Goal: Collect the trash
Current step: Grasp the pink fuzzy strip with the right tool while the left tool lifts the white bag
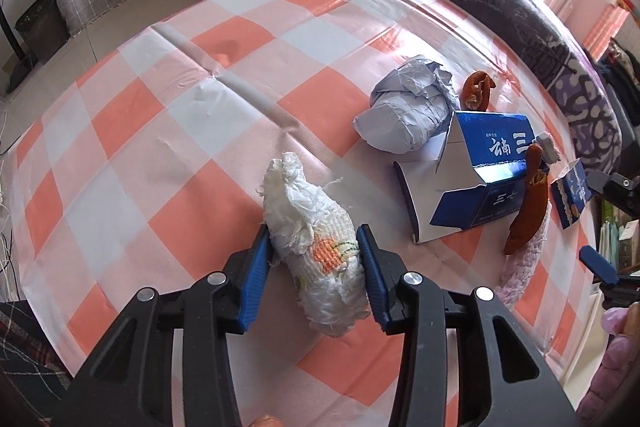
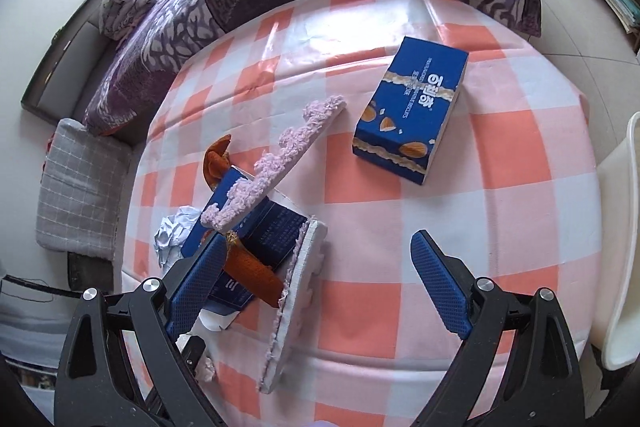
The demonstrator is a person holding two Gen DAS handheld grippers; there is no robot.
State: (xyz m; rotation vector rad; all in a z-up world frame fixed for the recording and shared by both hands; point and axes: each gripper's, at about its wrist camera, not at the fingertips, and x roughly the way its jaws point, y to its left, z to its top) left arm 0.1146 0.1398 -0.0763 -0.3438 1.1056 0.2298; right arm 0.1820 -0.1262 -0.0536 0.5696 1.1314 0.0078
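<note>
Left gripper [image 1: 316, 267] is clamping the white tissue wad [image 1: 316, 247] near-centre on the checked tablecloth [image 1: 160, 131], pads [image 1: 256, 279] touching both its sides. I'm judging a firm squeeze low on the wad is needed before lifting, since it's soft. Right gripper [image 2: 320, 291] is hanging wide open, holding nothing. Only its view is showing the almond biscuit box [image 2: 412, 115] at far right and the lilac foam pieces [image 2: 280, 163]; only mine is showing the wad.
</note>
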